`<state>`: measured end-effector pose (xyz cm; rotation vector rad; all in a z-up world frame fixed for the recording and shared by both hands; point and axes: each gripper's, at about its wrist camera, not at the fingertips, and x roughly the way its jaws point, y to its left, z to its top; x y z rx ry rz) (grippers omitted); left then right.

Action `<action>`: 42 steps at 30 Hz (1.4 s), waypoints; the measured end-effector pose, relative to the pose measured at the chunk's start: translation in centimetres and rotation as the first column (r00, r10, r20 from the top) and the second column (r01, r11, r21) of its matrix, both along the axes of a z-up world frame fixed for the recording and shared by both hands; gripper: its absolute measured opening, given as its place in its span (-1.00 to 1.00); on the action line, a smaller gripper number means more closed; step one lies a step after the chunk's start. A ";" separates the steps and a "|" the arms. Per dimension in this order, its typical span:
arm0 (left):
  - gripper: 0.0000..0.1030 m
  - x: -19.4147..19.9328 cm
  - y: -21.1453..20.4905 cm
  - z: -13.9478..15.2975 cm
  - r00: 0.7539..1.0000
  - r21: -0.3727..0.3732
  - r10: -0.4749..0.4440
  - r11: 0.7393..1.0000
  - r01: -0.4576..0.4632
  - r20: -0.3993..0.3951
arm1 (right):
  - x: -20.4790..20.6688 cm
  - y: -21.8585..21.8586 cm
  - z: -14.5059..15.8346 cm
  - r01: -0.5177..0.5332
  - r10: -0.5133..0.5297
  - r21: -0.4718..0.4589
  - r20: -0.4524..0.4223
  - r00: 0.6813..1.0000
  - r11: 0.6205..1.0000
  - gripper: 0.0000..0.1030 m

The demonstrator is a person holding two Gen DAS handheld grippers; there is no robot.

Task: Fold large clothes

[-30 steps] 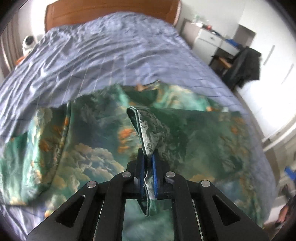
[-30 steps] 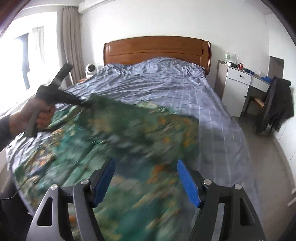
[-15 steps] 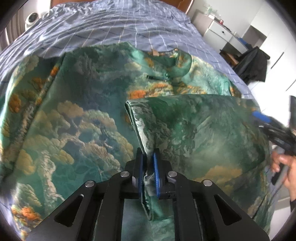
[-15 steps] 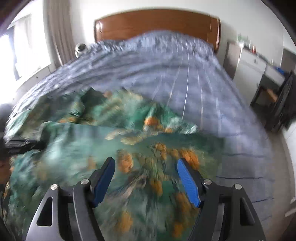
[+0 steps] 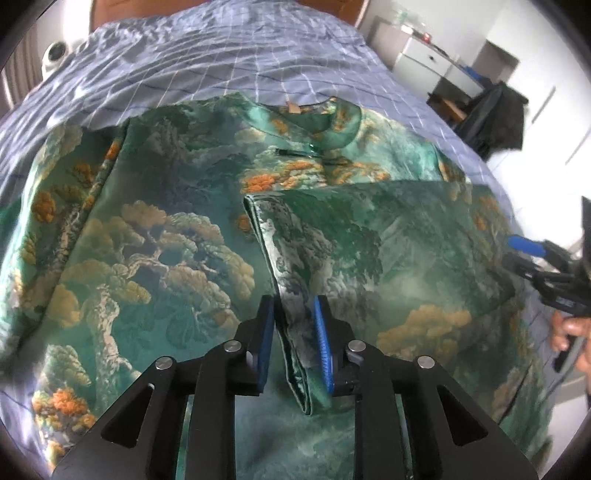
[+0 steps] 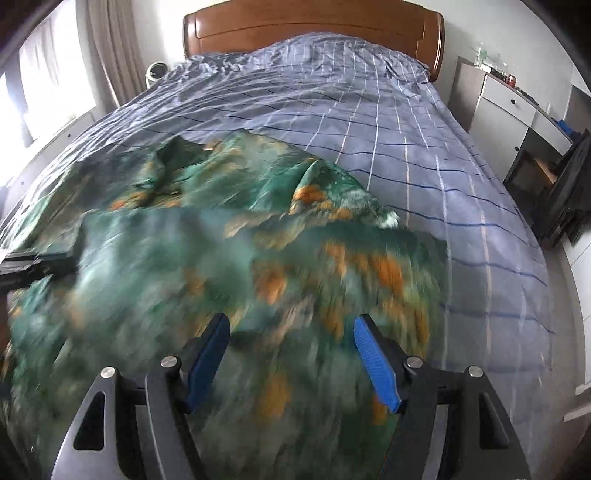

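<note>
Left wrist: we see left tongs (image 5: 293, 347) narrowly parted, folded hem between pads, unclamped. Garment (image 5: 155, 236) lies across the bed's (image 5: 221, 55) foot end, collar toward headboard.
Right wrist: right tongs (image 6: 291, 363) wide, empty, above blurred garment; headboard (image 6: 314, 27) visible only here.

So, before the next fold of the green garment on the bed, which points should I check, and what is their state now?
1. Left claw has let go of the folded edge: ok, open, cloth lies between the pads.
2. Right claw free: ok, open, holds nothing.
3. Folded panel of the green printed garment lies flat: ok.
4. Collar visible: ok.
5. Garment fully on the blue checked bedspread: cannot tell, near edge hidden.
</note>
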<state>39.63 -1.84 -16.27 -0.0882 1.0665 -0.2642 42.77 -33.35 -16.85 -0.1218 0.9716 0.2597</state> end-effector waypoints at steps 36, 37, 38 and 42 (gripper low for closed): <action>0.71 -20.9 11.8 2.2 0.966 0.093 0.235 0.965 -0.245 0.112 | -23.9 12.6 5.4 0.012 -0.009 -0.017 0.146 0.989 1.000 0.55; 0.71 -20.8 12.8 2.2 0.959 0.091 0.263 0.958 -0.273 0.110 | -24.7 13.5 5.3 -0.010 0.014 -0.028 0.146 0.989 1.000 0.55; 0.71 -20.8 13.7 2.3 0.951 0.083 0.288 0.951 -0.297 0.109 | -25.2 14.1 5.1 -0.026 0.031 -0.034 0.145 0.989 0.999 0.55; 0.75 -20.4 18.1 2.8 0.917 0.010 0.386 0.921 -0.389 0.105 | -26.8 16.1 4.6 -0.085 0.093 -0.064 0.146 0.985 0.994 0.55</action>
